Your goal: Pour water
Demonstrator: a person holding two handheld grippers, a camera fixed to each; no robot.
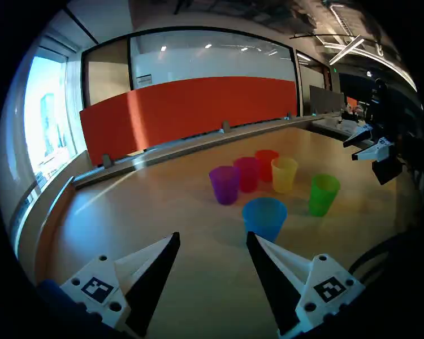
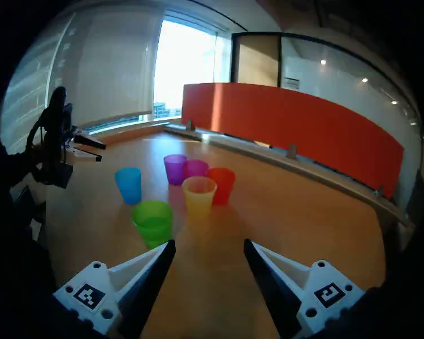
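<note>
Cups (image 1: 284,176) on table (image 1: 155,214) before orange screen (image 1: 184,113); left gripper (image 1: 212,235), right gripper (image 2: 209,242) both agape.

You're working in an office. Across the middle of the left gripper view, an orange desk divider (image 1: 189,110) runs along the long wooden table (image 1: 155,192). A glass-walled room (image 1: 212,56) stands behind it, with strip lights (image 1: 347,50) upper right and a tall window (image 1: 42,124) far left.

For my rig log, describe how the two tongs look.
The left tongs and right tongs match: white bodies with screw holes, black inner faces tapering to points, and a square black-and-white marker on each side.
</note>
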